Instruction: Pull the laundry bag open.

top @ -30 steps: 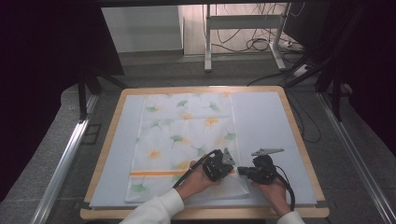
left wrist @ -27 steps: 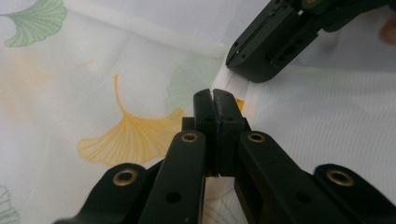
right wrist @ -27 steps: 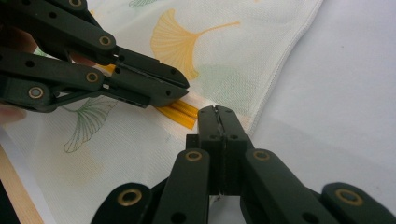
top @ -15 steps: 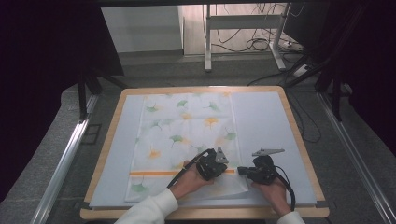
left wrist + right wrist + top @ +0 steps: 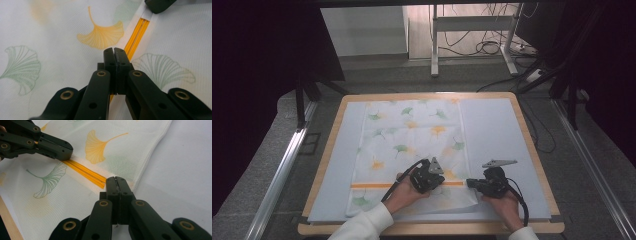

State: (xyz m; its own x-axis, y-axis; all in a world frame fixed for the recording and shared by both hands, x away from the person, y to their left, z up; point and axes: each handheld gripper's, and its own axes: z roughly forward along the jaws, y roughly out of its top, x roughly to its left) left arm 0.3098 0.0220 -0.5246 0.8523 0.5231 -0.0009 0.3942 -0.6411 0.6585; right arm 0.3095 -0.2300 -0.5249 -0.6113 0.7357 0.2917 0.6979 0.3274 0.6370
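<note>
Thin, finely ribbed woven cloth (image 5: 412,150) with printed leaves, smooth matt pale sheet (image 5: 499,135) under it, wood-rimmed table (image 5: 532,145), matt black plastic gripper jaws with brass-coloured rivets

This looks like a lab or test room set up for recording. A wood-rimmed table (image 5: 532,150) with a pale blue mat (image 5: 497,130) stands on grey carpet (image 5: 377,70), with metal rails (image 5: 277,175) running along both sides. Behind it a metal frame stand (image 5: 472,35) rises over loose cables (image 5: 492,47), and dark screens (image 5: 257,75) close in the sides.
</note>
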